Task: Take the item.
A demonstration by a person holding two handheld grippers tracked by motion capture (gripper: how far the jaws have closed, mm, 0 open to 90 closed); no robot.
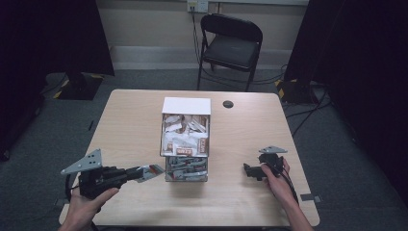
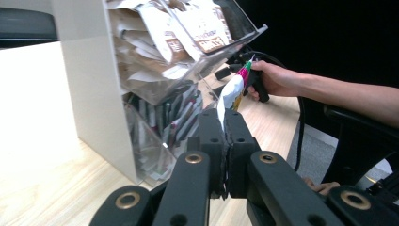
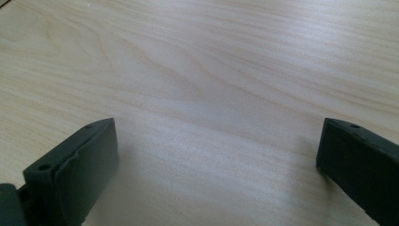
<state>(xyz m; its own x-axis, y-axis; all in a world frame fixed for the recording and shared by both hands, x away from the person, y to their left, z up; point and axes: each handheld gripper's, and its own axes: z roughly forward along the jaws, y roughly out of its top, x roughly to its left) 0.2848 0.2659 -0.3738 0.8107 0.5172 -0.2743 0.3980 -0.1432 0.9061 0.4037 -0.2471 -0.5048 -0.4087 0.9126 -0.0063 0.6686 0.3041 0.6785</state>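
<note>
Packet [image 2: 231,95], white with a pink-green tip, pinched flat between the pressed-together jaws of the left gripper [image 2: 225,123]; in the high view that gripper [image 1: 144,173] sits low at the near left of the table [image 1: 130,125], packet [image 1: 153,170] tip just beside the bottom bin of the clear organizer [image 1: 185,144]. Organizer has tiers: dark sachets in the lowest bin [image 2: 162,127], brown-and-white packets above [image 2: 183,28]. Step looks like either pulling one packet from the lower bin or feeding it in; cannot tell which. Next move probably needs a straight, level travel past the bin lip so the thin packet doesn't bend or snag. Right gripper [image 1: 255,171] rests on the table at the right, well apart, jaws spread wide over bare wood, holding nothing. Folding chair [image 1: 230,43] beyond the table.
</note>
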